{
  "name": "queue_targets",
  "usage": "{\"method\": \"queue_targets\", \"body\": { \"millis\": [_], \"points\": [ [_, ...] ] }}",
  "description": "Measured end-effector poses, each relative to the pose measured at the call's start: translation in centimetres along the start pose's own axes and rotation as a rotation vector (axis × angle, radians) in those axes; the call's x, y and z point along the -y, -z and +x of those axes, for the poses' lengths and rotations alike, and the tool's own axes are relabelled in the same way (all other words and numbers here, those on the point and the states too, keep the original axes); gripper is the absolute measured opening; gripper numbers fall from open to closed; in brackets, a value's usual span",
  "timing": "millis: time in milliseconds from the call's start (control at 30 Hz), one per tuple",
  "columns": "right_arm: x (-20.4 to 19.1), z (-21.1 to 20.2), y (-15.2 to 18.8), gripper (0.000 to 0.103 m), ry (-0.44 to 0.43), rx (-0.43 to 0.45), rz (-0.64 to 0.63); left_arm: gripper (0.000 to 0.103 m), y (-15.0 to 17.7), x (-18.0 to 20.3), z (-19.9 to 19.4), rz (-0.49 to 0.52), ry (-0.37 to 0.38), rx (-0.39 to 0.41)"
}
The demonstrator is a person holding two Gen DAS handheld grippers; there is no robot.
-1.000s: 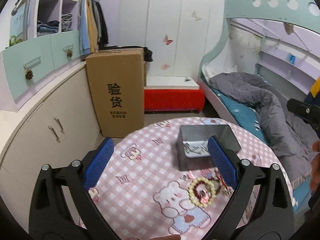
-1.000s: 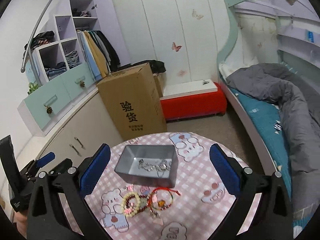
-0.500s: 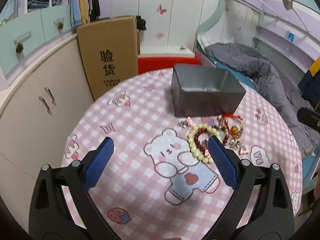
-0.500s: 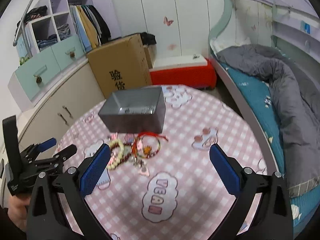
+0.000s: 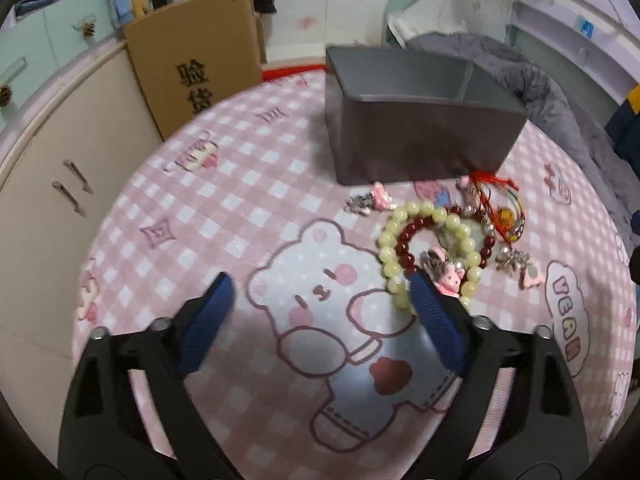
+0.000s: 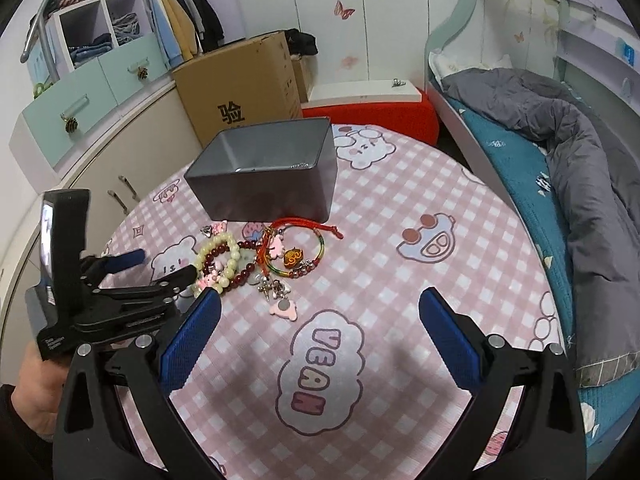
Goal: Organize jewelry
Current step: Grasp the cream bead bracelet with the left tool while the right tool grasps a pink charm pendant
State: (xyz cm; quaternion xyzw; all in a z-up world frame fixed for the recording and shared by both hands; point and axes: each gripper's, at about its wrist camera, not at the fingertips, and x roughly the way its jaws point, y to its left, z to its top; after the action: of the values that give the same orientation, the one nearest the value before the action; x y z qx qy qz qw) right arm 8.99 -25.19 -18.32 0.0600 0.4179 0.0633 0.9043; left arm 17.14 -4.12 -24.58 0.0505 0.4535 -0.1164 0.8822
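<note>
Round table (image 6: 460, 216) in pink checked bear-print cloth is carrying a grey rectangular metal tin (image 6: 268, 176); whether it is holding anything is hidden. Just before it, tangled bead and cord bracelets (image 5: 440, 244) are lying unsorted, so most work is likely remaining. Left tool (image 5: 320, 300) is hovering spread beside the beads; right tool (image 6: 320, 332) is spread, empty.

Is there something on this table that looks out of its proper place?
Yes. The jewelry lies in an overlapping heap on the tablecloth in front of the gray tin box, not inside it. Nothing looks spilled or damaged.
</note>
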Motion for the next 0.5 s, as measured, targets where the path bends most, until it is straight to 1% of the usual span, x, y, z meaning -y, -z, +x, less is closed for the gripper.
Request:
{"method": "queue_targets", "body": {
  "millis": [33, 67, 100, 133, 167, 200, 233, 300, 367, 400, 433, 467, 500],
  "points": [
    [0.0, 0.1, 0.0, 0.095, -0.002, -0.002, 0.000, 0.075, 0.0, 0.0, 0.1, -0.003, 0.013, -0.006],
    [0.0, 0.3, 0.0, 0.095, -0.004, -0.006, -0.001, 0.070, 0.0, 0.2, 0.3, 0.007, 0.017, -0.015],
    [0.0, 0.4, -0.1, 0.095, -0.004, -0.009, -0.001, 0.061, 0.0, 0.5, 0.3, 0.024, 0.005, -0.012],
    [0.0, 0.6, -0.1, 0.095, -0.004, -0.012, -0.003, 0.049, 0.0, 0.8, 0.3, 0.038, 0.009, -0.007],
    [-0.1, 0.8, -0.1, 0.095, -0.005, -0.017, -0.007, 0.041, -0.1, 1.0, 0.2, 0.046, 0.024, -0.003],
    [-0.2, 1.0, 0.0, 0.095, -0.008, -0.022, -0.010, 0.023, -0.1, 1.1, 0.1, 0.048, 0.044, -0.003],
    [-0.3, 1.3, 0.1, 0.095, -0.011, -0.030, -0.014, 0.009, -0.2, 1.1, 0.0, 0.042, 0.070, -0.007],
    [-0.8, 2.2, 0.5, 0.095, -0.023, -0.052, -0.036, 0.009, -0.2, 0.9, -0.4, 0.022, 0.104, -0.005],
    [-1.5, 3.1, 1.0, 0.092, -0.026, -0.070, -0.064, 0.009, 0.0, 0.6, -1.1, 0.011, 0.117, 0.014],
    [-1.8, 3.8, 1.3, 0.081, -0.027, -0.087, -0.078, 0.009, 0.2, 0.3, -1.7, -0.004, 0.139, 0.029],
    [-1.9, 4.2, 1.4, 0.067, -0.027, -0.097, -0.082, 0.009, 0.2, 0.2, -2.2, -0.011, 0.150, 0.042],
    [-2.1, 4.9, 1.6, 0.062, -0.031, -0.111, -0.086, 0.009, 0.3, 0.1, -2.6, -0.015, 0.154, 0.054],
    [-2.2, 5.2, 1.7, 0.054, -0.035, -0.112, -0.088, 0.009, 0.4, 0.0, -3.4, -0.018, 0.161, 0.072]
  ]
}}
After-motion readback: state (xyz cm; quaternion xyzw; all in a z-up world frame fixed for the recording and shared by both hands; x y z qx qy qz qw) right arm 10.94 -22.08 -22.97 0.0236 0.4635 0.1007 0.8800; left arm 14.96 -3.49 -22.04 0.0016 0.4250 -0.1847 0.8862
